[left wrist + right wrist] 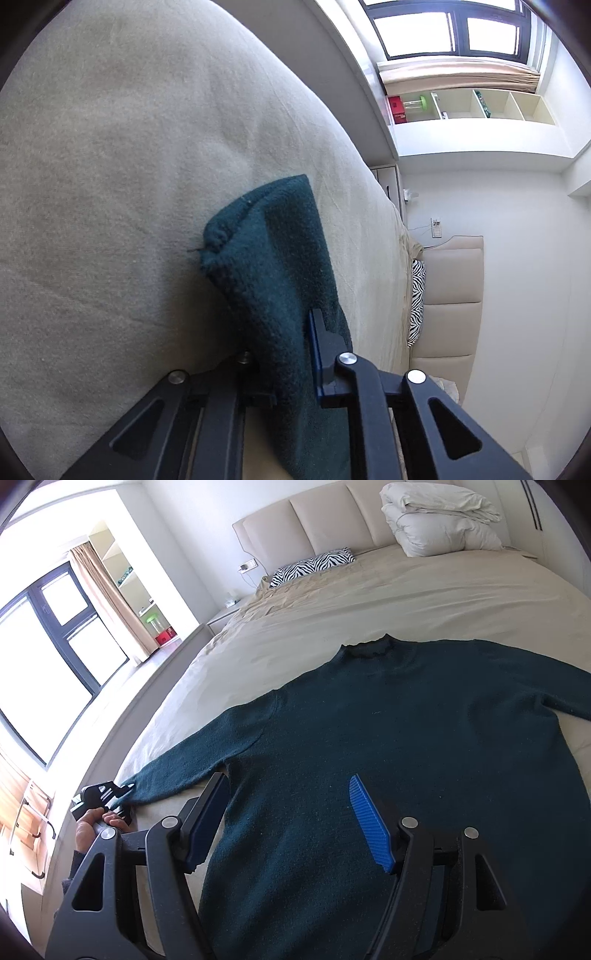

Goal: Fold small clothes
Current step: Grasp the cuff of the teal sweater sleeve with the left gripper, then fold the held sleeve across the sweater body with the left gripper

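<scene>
A dark teal sweater [388, 731] lies spread flat on the beige bed [424, 598], collar toward the headboard, both sleeves stretched out sideways. My left gripper [284, 343] is shut on the cuff of the left sleeve [266, 251], which stands up between its fingers. In the right wrist view that left gripper [107, 797] sits at the bed's left edge, held by a hand [92, 823]. My right gripper [288, 779] hovers open over the sweater's lower left body, one finger near the armpit edge, with no cloth pinched between its pads.
A folded white duvet [436, 517] and a zebra pillow [314, 566] lie by the padded headboard [306, 520]. The bed's left edge runs close to a window [48, 646] and curtain [107, 590]. Shelves [472, 107] line the wall.
</scene>
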A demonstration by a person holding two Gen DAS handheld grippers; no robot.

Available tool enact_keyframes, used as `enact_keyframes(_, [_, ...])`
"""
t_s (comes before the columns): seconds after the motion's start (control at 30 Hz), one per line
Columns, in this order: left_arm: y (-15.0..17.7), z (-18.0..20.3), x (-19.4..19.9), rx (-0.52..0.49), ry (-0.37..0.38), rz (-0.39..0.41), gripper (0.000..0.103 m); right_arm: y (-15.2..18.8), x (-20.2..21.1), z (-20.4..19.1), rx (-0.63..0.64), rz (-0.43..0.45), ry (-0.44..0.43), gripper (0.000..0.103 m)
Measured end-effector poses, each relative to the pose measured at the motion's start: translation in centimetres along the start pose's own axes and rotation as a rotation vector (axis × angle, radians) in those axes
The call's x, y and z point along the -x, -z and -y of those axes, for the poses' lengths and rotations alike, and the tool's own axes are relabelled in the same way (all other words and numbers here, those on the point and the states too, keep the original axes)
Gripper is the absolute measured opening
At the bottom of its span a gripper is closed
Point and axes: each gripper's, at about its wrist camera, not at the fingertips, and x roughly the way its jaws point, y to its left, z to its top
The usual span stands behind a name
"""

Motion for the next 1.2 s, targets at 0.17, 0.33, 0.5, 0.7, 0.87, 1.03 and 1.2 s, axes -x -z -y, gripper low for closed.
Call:
enact_keyframes(0.17, [5.8, 9.6, 0.1, -0.426, -0.013, 0.010, 0.008, -0.8, 0.4, 3.5, -0.074, 0.013, -0.001, 0.055])
enact_keyframes(0.33, [23.9, 19.1, -3.3, -1.185, -0.056, -0.143, 0.010, -2.3, 0.6, 7.4, -0.161, 0.034, -0.019, 0.054])
enact_keyframes(0.5, [38.1, 14.1, -5.8, -1.757, -0.238, -0.025, 0.010, -4.1, -2.1, 12.0, -0.303, -0.043, -0.140, 0.054])
enact_keyframes(0.7, [37.6, 11.0, -5.6, -1.760, -0.261, -0.014, 0.011, -4.9, -9.8, 14.4, -0.424, -0.213, -0.315, 0.054])
enact_keyframes(0.87, [38.9, 9.7, -3.5, -1.799, -0.262, 0.048, 0.014, -5.0, -18.2, 11.3, -0.483, -0.385, -0.457, 0.054])
enact_keyframes(1.03, [38.9, 9.5, -2.9, -1.809, -0.253, 0.073, 0.014, -5.7, -23.8, 7.7, -0.498, -0.496, -0.522, 0.054])
enact_keyframes(1.2, [38.1, 9.6, -2.5, -1.781, -0.240, 0.051, 0.026, -6.2, -26.6, 5.1, -0.403, -0.521, -0.482, 0.025])
